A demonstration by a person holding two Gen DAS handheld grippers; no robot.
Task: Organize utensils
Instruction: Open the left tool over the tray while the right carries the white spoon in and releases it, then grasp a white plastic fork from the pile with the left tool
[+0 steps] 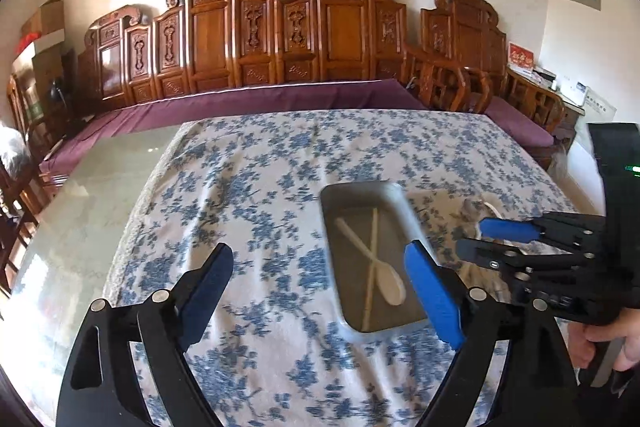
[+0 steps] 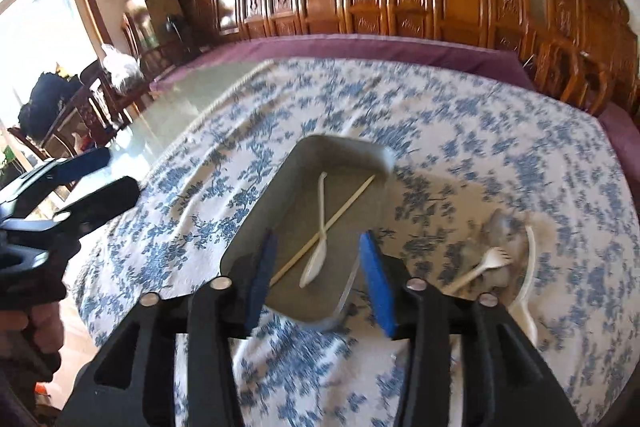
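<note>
A grey rectangular tray (image 1: 394, 201) (image 2: 256, 223) lies on the blue-flowered tablecloth. In it a white plastic spoon (image 1: 390, 287) (image 2: 316, 259) lies crossed over a thin wooden chopstick (image 1: 372, 267) (image 2: 344, 205). To the right of the tray, outside it, lie a white plastic fork (image 2: 486, 265), a long white utensil (image 2: 528, 279) and a greyish clear wrapper (image 2: 506, 227) (image 1: 470, 211). My left gripper (image 1: 318, 267) is open and empty, left of and over the tray. My right gripper (image 2: 318, 263) is open and empty above the tray's near end; it also shows in the left wrist view (image 1: 474, 239).
The tablecloth (image 1: 260, 195) covers the right part of a glass-topped table (image 1: 80, 219). A carved wooden bench with a purple cushion (image 1: 248, 99) runs behind the table. Chairs and bags stand at the far left (image 2: 60, 107).
</note>
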